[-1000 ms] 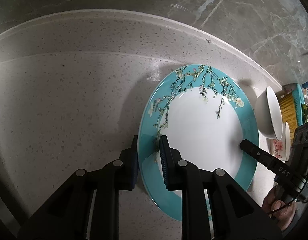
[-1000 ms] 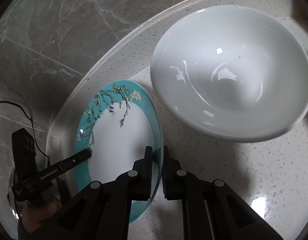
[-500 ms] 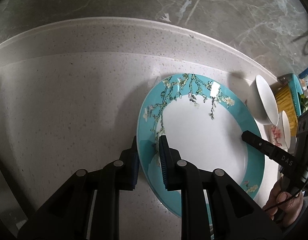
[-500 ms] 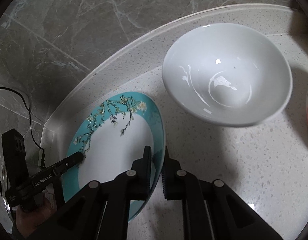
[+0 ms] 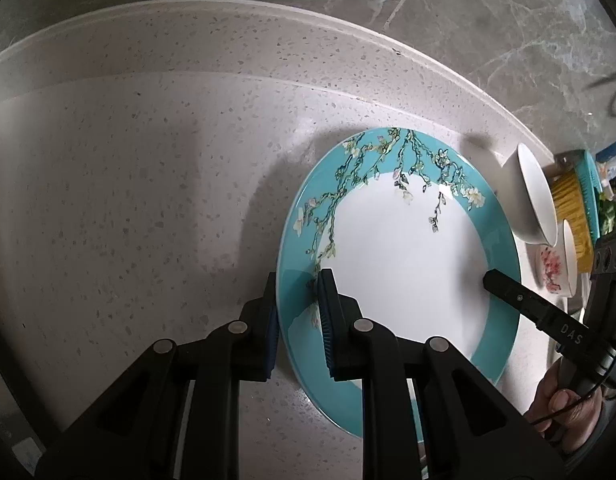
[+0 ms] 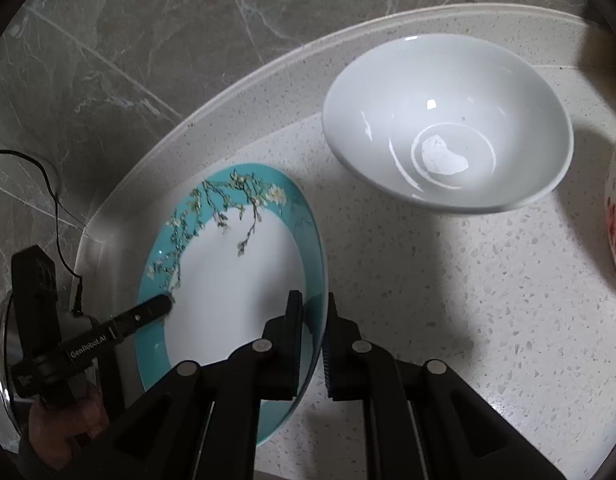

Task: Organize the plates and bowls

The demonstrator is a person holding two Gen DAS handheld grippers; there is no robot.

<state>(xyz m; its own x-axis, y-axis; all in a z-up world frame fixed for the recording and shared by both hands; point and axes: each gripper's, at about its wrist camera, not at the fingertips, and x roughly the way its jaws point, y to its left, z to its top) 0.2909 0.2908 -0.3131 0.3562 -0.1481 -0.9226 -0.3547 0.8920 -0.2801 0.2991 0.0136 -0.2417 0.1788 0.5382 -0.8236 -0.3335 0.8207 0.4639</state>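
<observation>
Compared to a second ago the teal blossom plate (image 5: 396,264) has slid along the speckled tabletop (image 5: 127,200), and the white bowl (image 6: 448,120) now sits further from the right gripper (image 6: 312,312), up past its fingers. Both grippers are clamped on the plate's rim from opposite sides, left gripper (image 5: 297,292) included, plate between them. Only the left view shows the yellow ribbed thing (image 5: 572,204) and a flowered cup (image 5: 556,268) past the bowl; only the right view looks down inside the bowl.
</observation>
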